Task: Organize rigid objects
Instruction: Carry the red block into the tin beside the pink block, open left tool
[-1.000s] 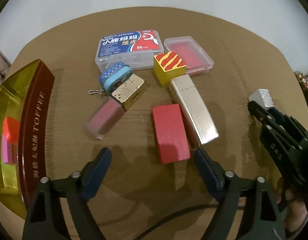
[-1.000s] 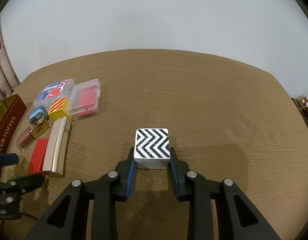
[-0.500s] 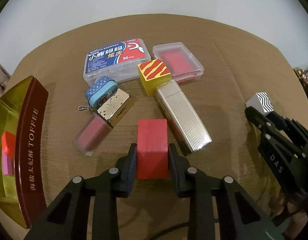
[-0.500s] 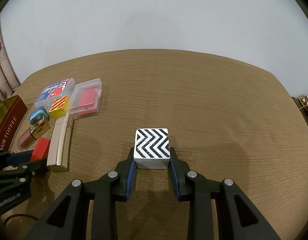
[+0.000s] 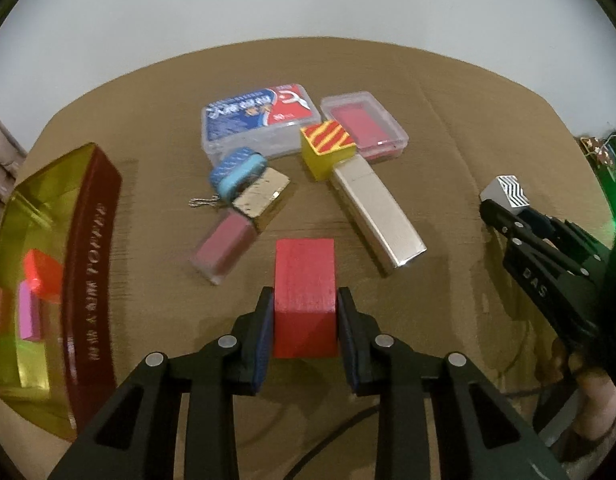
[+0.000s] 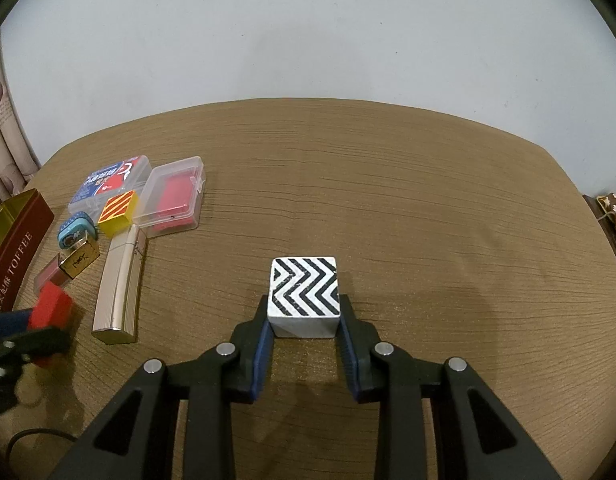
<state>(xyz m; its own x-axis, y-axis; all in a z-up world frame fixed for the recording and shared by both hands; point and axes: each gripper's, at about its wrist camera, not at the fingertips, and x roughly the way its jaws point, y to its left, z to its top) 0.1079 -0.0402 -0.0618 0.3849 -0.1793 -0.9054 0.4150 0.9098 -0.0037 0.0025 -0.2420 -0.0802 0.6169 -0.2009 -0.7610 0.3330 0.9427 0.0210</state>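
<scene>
Left wrist view: left gripper (image 5: 304, 322) is clamping red block (image 5: 303, 280), right gripper (image 6: 303, 334) is gripping chevron cube (image 6: 304, 292), toffee box (image 5: 47, 280) is holding few blocks, most clutter is waiting.

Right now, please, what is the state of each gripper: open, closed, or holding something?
Left gripper: closed, holding the red block.
Right gripper: closed, holding the black-and-white zigzag cube.
</scene>
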